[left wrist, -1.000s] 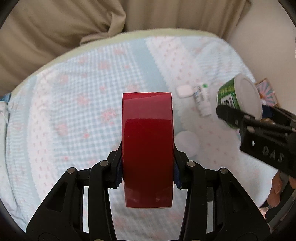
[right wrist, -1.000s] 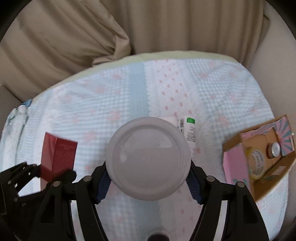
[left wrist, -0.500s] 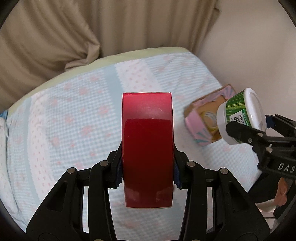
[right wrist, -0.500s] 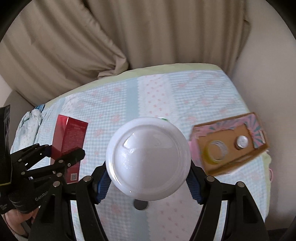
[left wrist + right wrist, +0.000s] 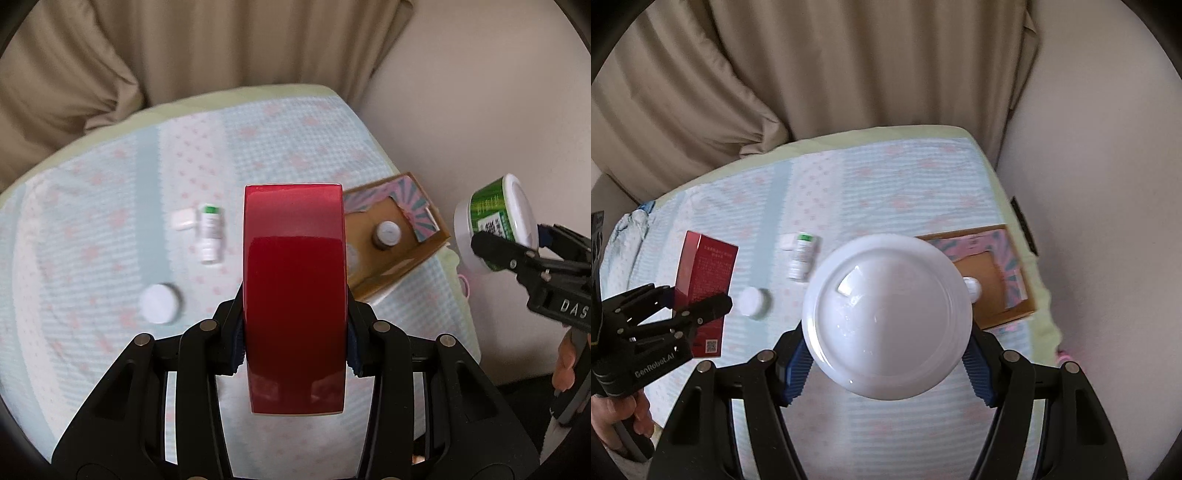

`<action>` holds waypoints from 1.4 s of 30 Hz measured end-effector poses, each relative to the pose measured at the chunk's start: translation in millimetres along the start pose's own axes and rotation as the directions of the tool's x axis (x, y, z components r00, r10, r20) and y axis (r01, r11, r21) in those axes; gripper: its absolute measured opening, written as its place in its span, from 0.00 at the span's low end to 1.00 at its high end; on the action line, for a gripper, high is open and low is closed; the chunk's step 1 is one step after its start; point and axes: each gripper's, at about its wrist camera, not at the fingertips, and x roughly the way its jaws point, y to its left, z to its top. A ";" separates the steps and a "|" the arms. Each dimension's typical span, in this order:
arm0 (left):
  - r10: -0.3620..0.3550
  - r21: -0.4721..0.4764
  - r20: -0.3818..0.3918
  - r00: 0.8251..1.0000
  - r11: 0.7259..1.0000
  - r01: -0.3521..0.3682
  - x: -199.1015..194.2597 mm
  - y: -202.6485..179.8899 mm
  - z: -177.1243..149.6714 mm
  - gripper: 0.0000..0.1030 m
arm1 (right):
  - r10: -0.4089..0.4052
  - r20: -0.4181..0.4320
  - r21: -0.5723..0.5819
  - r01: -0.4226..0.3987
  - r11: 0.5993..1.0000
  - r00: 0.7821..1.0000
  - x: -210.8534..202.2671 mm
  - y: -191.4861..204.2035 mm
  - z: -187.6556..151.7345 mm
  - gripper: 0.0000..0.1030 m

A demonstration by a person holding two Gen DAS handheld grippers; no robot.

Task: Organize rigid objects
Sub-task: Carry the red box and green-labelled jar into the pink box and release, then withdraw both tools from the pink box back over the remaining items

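since a second ago both my tools have swung toward the cardboard box point(image 5: 399, 254) on the bed point(image 5: 110, 229). left tool point(image 5: 294, 332) clamps the red carton point(image 5: 294, 295), right tool point(image 5: 886, 354) grips the white-lidded jar point(image 5: 886, 314). i fear a clash over that small box.

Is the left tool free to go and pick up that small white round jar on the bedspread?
Probably not yet. The left tool is already shut on the red box, so its jaws are full. The white round jar itself lies uncovered on the bedspread.
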 end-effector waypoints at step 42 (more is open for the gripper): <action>0.176 0.281 -0.213 0.961 0.953 -0.112 236.3 -95.4 29.8 1.00 | -0.011 -0.040 -0.123 0.006 0.992 0.999 190.2 -157.1 -25.2 1.00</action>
